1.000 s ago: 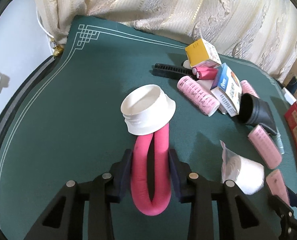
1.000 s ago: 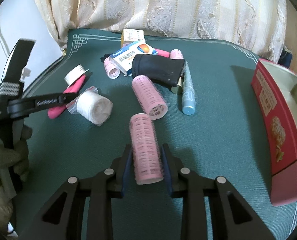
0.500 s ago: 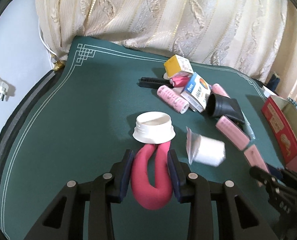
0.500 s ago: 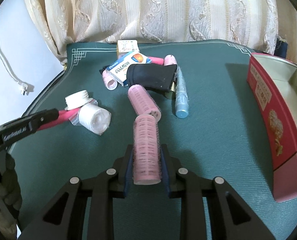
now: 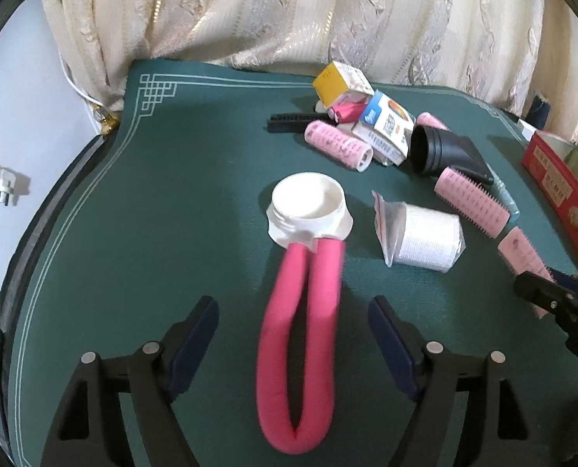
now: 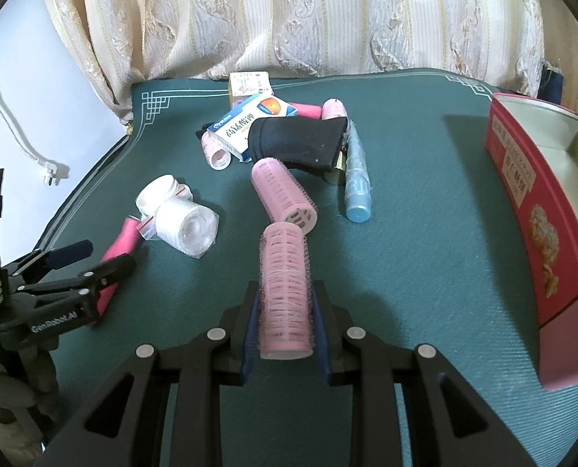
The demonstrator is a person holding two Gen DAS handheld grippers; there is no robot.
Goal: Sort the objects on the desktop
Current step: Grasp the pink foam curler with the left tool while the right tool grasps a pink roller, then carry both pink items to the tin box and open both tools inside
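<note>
Left gripper (image 5: 293, 327) jaws opening, pads apart; right gripper (image 6: 285, 323) clamped tight.

The left gripper (image 5: 293, 325), clamped a second ago on the bent pink foam roller (image 5: 302, 346), is opening; its pads now stand clear.

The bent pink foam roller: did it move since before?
Yes. The bent pink foam roller and white plastic jar it touches now sit nearer the wrapped white roll.

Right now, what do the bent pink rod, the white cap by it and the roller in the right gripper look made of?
Bent pink rod: soft matte foam, likely; folds into a smooth loop. White cap: rigid plastic, slight sheen, moulded threads. Pink hair roller: a thin plastic tube, seemingly, with a bristly mesh surface.
</note>
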